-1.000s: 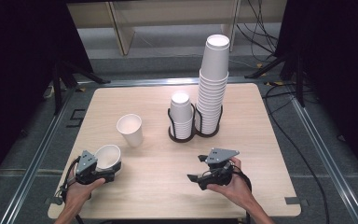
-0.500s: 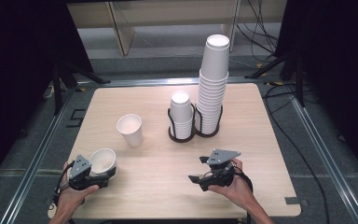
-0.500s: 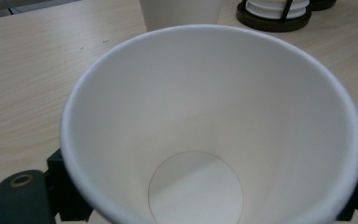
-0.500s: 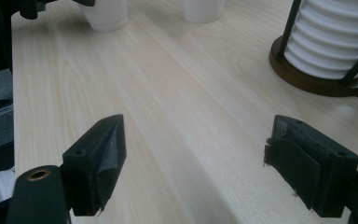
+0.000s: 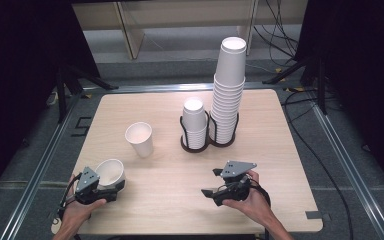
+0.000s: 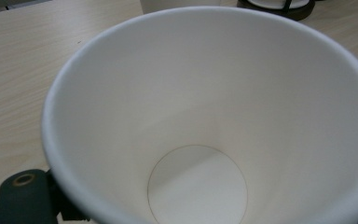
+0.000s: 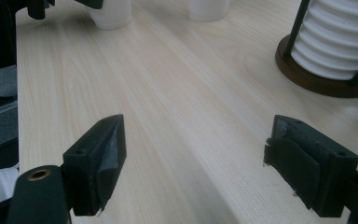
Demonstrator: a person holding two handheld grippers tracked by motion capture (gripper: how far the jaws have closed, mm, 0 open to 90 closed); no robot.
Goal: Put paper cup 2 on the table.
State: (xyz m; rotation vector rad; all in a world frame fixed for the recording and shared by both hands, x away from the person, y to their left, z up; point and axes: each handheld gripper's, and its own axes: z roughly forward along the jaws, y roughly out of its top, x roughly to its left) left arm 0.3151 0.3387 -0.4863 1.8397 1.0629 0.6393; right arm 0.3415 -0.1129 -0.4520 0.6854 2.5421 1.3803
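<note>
Held cup: a white paper cup (image 5: 110, 171) is pinched at its wall by the left gripper (image 5: 105, 186), at about 8 o'clock on the desk (image 5: 180, 185); its fingers have just been closing on it. It is tilted, mouth toward the gripper's camera, so the bare inside and round bottom (image 6: 198, 184) are seen in the left gripper view.
Likely reason for tilt: a grip on the rim wall, judged to let the cup be carried and set down upright.
Standing cup: a second cup (image 5: 139, 139) is stood mouth-up near 10 o'clock, apart from the held one.
Stacks: a short stack (image 5: 194, 122) and a tall stack (image 5: 228, 90) are kept in a dark wire holder (image 5: 207, 145) at about 12 o'clock, presumably as the supply.
Right gripper: the right gripper (image 7: 193, 177) is held at 5 o'clock with fingers spread and nothing between them, apparently waiting.
</note>
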